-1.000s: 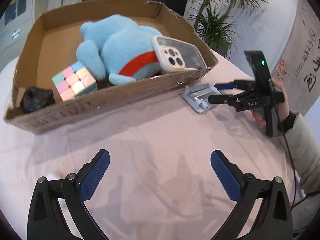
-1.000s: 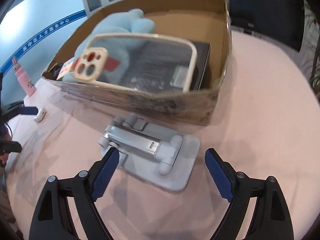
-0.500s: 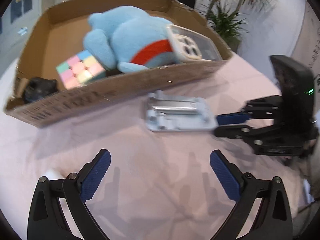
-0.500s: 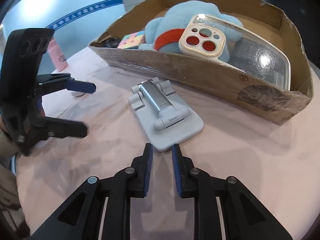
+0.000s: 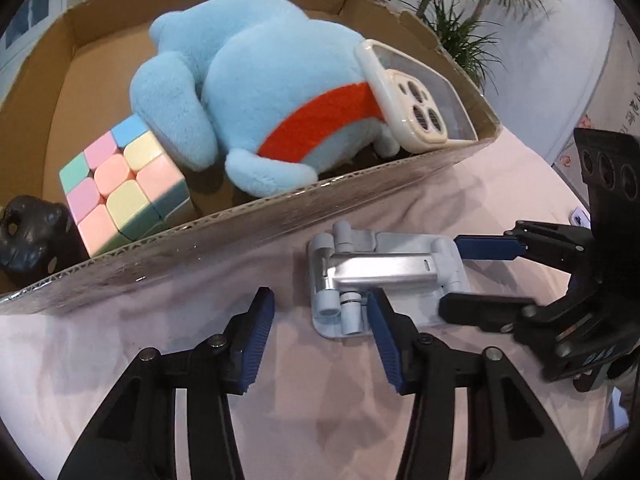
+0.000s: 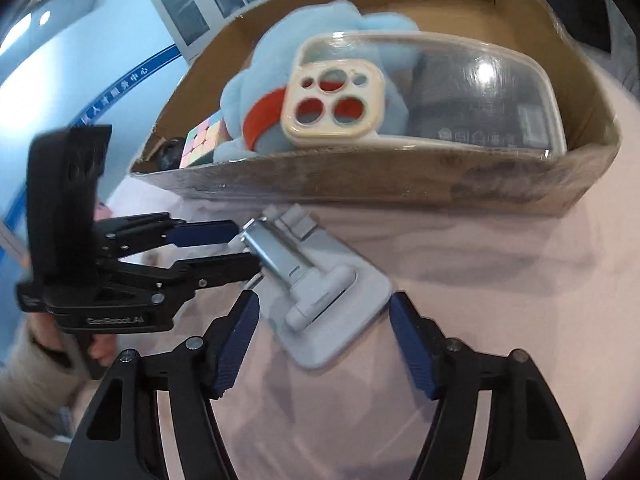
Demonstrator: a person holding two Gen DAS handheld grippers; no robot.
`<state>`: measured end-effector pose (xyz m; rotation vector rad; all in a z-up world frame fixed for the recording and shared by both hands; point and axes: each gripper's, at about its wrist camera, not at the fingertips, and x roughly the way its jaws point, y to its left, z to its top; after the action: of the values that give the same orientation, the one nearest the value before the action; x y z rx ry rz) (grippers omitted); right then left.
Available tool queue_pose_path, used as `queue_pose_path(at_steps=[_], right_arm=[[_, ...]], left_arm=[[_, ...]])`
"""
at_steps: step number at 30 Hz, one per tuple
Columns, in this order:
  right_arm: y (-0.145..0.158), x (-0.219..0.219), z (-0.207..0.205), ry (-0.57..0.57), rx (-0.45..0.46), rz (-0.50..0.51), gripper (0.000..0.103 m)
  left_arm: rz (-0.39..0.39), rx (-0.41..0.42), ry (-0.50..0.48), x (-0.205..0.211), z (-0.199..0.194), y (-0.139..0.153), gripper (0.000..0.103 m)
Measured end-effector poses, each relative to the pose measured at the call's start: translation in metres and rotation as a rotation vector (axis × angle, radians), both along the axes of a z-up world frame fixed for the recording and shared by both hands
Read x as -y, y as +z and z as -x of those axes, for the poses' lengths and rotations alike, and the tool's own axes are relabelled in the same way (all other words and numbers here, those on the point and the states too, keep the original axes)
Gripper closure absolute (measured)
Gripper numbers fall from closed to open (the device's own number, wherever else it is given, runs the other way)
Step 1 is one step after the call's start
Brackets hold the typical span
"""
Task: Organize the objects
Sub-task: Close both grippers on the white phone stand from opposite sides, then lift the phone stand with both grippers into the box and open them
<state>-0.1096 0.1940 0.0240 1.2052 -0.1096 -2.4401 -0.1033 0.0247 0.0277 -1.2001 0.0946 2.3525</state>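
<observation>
Both grippers now closer around the folded phone stand, left gripper and right gripper each part-open and empty, cardboard box at 12 o'clock.

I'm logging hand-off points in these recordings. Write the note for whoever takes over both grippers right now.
Left gripper: open, empty, fingers at one end of the folded phone stand.
Right gripper: open, empty, straddling the stand's base at the opposite end.
The stand lies flat on the pink cloth, just outside the cardboard box.
Done: plush toy, pastel cube, phone case and a black object are in the box.
Left: grip the stand and put it in the box.
</observation>
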Motion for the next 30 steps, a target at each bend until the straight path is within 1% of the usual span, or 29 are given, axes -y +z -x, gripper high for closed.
queue_pose_path(at_steps=[1,2,4,6,7,9,10,13,16,17,18,19,20,21,22,23,24,30], right_arm=[[-0.001,0.000,-0.002,0.001,-0.005,-0.019,0.045],[-0.001,-0.002,-0.003,0.014,-0.002,-0.017,0.051],[-0.002,-0.003,-0.005,0.071,0.009,0.007,0.051],[-0.001,-0.004,-0.018,0.133,-0.002,-0.006,0.052],[0.000,-0.007,-0.023,0.148,0.006,0.004,0.052],[-0.002,-0.008,-0.030,0.149,0.023,0.015,0.052],[-0.002,-0.008,-0.034,0.136,0.018,0.001,0.052],[-0.001,-0.002,-0.040,0.111,0.013,-0.038,0.052],[0.006,-0.002,-0.046,0.078,-0.009,-0.048,0.052],[0.007,0.000,-0.045,0.067,-0.009,-0.049,0.052],[0.007,0.001,-0.044,0.052,-0.008,-0.051,0.052],[0.006,0.001,-0.044,0.040,0.003,-0.054,0.052],[0.004,0.000,-0.043,0.034,0.015,-0.050,0.052],[0.002,0.000,-0.042,0.028,0.029,-0.045,0.052],[0.001,-0.001,-0.043,0.019,0.027,-0.038,0.053],[0.001,-0.001,-0.043,0.021,0.032,-0.028,0.060],[0.001,-0.001,-0.042,0.017,0.036,-0.019,0.060],[0.000,0.003,-0.042,-0.002,0.037,-0.021,0.061]], left_arm=[[-0.007,0.003,-0.008,0.000,-0.002,0.000,0.069],[-0.017,0.009,-0.021,0.000,-0.005,0.001,0.077],[0.019,0.009,-0.034,-0.003,-0.021,0.003,0.077],[0.011,0.037,-0.071,-0.002,-0.037,0.005,0.076],[-0.028,0.080,-0.092,0.002,-0.047,0.005,0.076],[-0.062,0.110,-0.089,0.008,-0.057,0.005,0.072],[-0.055,0.115,-0.069,0.009,-0.059,0.004,0.068],[-0.014,0.080,-0.017,0.008,-0.059,0.002,0.049],[-0.040,0.072,-0.022,0.003,-0.053,0.006,0.049],[-0.042,0.060,-0.030,0.002,-0.052,0.007,0.049],[-0.027,0.058,-0.034,0.001,-0.050,0.004,0.049],[-0.011,0.062,-0.042,-0.001,-0.048,0.002,0.057],[-0.009,0.061,-0.059,-0.002,-0.045,0.001,0.068],[-0.011,0.060,-0.075,-0.003,-0.048,0.002,0.072],[0.008,0.048,-0.081,-0.006,-0.050,0.003,0.072],[0.027,0.034,-0.083,-0.008,-0.052,0.004,0.072],[0.039,0.021,-0.076,-0.009,-0.054,0.005,0.072],[-0.008,0.047,-0.059,0.003,-0.050,0.005,0.072]])
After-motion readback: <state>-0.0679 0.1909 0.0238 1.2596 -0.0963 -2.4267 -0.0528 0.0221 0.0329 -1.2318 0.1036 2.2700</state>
